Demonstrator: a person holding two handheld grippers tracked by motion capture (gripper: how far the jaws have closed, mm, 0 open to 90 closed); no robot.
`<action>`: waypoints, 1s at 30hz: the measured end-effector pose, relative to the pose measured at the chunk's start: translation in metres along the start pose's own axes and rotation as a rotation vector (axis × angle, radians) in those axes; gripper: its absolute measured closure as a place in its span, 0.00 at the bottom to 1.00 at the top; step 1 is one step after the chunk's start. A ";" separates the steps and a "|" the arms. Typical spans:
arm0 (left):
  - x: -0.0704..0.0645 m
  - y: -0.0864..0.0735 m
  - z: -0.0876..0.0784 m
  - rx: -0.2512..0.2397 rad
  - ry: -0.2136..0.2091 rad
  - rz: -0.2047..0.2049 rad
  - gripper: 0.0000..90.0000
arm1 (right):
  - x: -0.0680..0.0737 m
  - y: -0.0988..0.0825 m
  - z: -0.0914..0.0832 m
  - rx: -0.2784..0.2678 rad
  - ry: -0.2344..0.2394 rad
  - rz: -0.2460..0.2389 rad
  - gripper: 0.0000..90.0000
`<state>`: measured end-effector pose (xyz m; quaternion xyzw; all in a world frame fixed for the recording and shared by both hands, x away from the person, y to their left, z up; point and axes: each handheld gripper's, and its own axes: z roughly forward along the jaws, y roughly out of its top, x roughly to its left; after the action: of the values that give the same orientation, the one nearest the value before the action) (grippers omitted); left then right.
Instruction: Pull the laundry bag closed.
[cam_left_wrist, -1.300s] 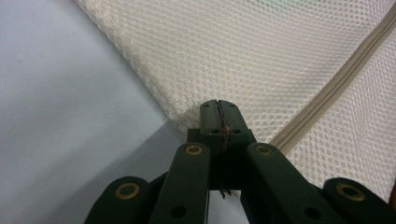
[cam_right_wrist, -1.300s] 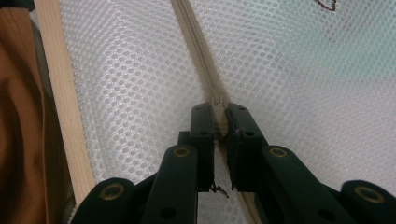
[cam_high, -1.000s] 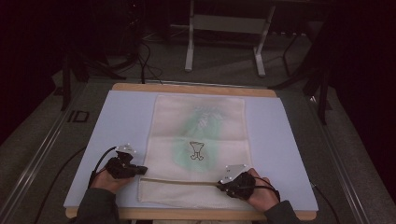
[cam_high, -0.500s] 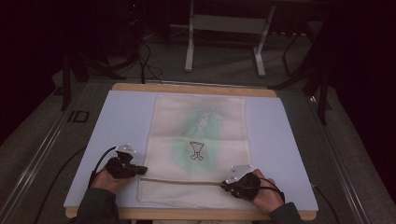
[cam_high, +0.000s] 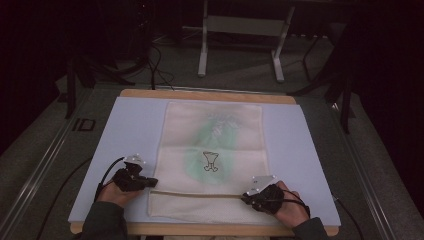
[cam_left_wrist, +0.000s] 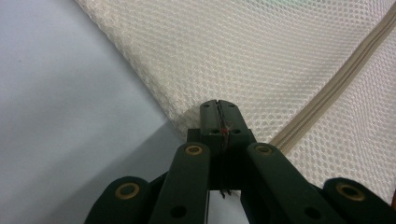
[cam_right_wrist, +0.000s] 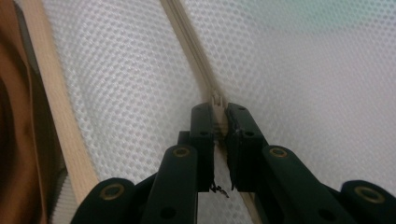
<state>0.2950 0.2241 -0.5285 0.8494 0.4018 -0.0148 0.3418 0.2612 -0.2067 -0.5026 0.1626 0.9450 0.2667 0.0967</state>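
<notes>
We pinched the mesh bag's (cam_high: 212, 150) corner with our left gripper (cam_left_wrist: 218, 105) and its zipper pull (cam_right_wrist: 217, 101) with our right gripper (cam_right_wrist: 218, 112).

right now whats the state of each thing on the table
mesh bag: lying flat, something green inside
zipper: stretched straight between both grippers
left gripper: fingers shut on the bag's corner
right gripper: fingers shut on the zipper's pull
</notes>
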 end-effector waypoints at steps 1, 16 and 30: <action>0.000 0.000 0.000 0.000 0.000 0.000 1.00 | -0.001 -0.001 -0.001 0.002 -0.001 0.006 0.91; 0.000 0.000 0.000 0.000 0.000 0.000 1.00 | -0.006 -0.009 -0.006 0.006 -0.012 0.028 0.91; 0.000 0.000 0.000 -0.002 0.000 -0.002 1.00 | -0.011 -0.018 -0.010 0.018 -0.024 0.051 0.91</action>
<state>0.2946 0.2242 -0.5286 0.8485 0.4029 -0.0146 0.3427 0.2646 -0.2297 -0.5026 0.1906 0.9417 0.2586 0.1001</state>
